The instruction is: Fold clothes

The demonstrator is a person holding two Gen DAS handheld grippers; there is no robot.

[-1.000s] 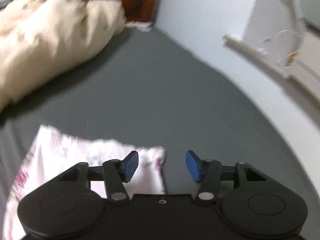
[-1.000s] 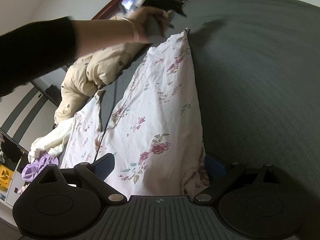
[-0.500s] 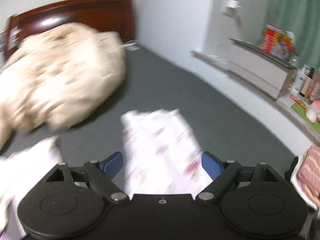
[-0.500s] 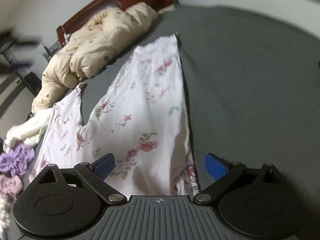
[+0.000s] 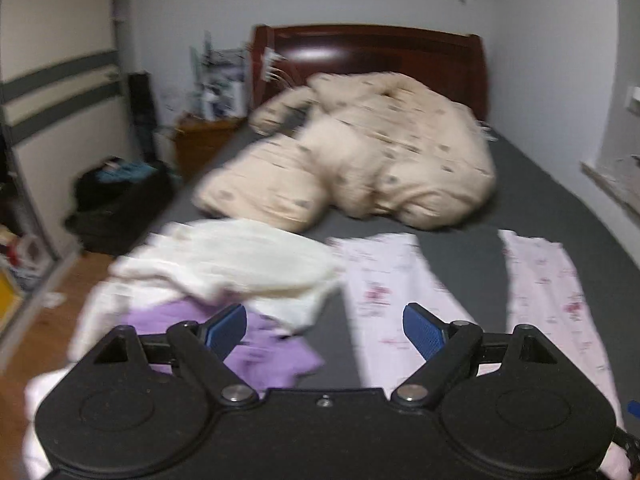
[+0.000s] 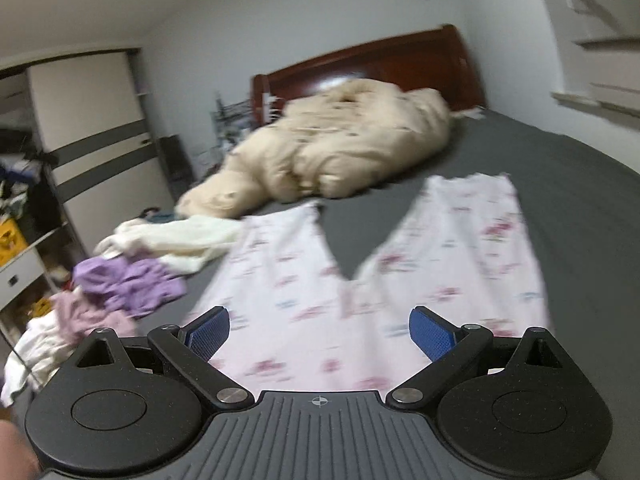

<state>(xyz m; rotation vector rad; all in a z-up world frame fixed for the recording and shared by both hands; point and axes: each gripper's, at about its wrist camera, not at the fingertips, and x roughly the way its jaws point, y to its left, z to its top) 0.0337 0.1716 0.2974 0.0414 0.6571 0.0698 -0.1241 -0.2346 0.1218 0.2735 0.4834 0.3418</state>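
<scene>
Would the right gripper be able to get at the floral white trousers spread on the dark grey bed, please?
Probably yes. The right gripper is open with nothing between its blue pads, and the floral white trousers lie flat on the dark grey bed just beyond it, with nothing lying on them.

Both cameras ride low behind their own black two-finger grippers, looking from the foot of the dark grey bed (image 5: 560,184) towards the dark red wooden headboard (image 5: 368,56) at twelve o'clock, tilted somewhat downward.

The left wrist view sits nearer the heap of cream and purple clothes (image 5: 224,264), which fills its ten o'clock. The right wrist view sits over the white floral-print trousers (image 6: 400,280), spread straight ahead.

Both share the headboard (image 6: 368,64), the rumpled beige quilt (image 5: 360,160) (image 6: 344,148), the trousers (image 5: 384,292), the clothes heap (image 6: 132,276) and the striped wardrobe (image 5: 56,80) (image 6: 88,128) at nine to ten o'clock.
</scene>
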